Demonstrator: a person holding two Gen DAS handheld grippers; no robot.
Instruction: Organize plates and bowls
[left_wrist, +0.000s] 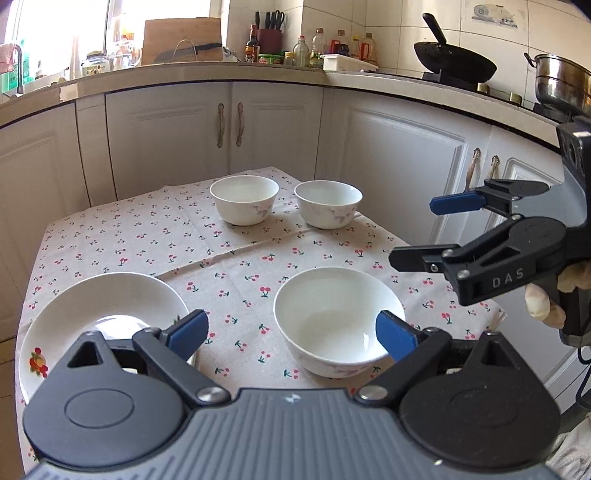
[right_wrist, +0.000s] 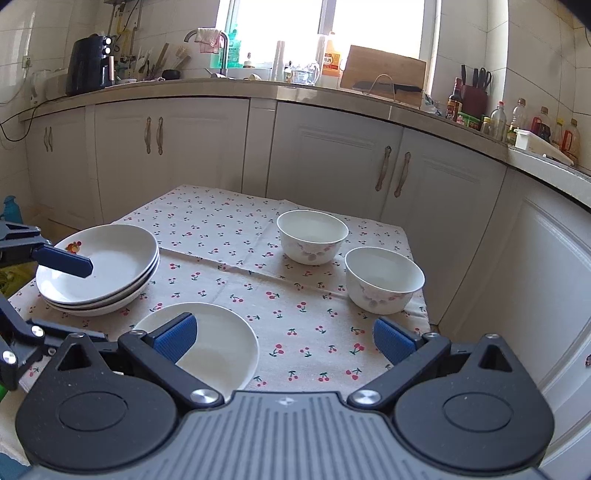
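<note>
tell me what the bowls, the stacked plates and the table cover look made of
Bowls: likely glazed ceramic or porcelain, white, glossy highlights, pink floral decal. Stacked plates: same glazed white look, fruit decal on the rim. Table cover: woven cloth, matte, creased, cherry print.

The letters "DAS" are printed in pale grey on the black side of the right gripper (left_wrist: 413, 230). No other words can be read.

Black hand-held gripper (left_wrist: 291, 334), blue pads (left_wrist: 190, 332)

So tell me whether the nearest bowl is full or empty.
Empty: the nearest bowl shows only its bare white inside, standing upright.
</note>
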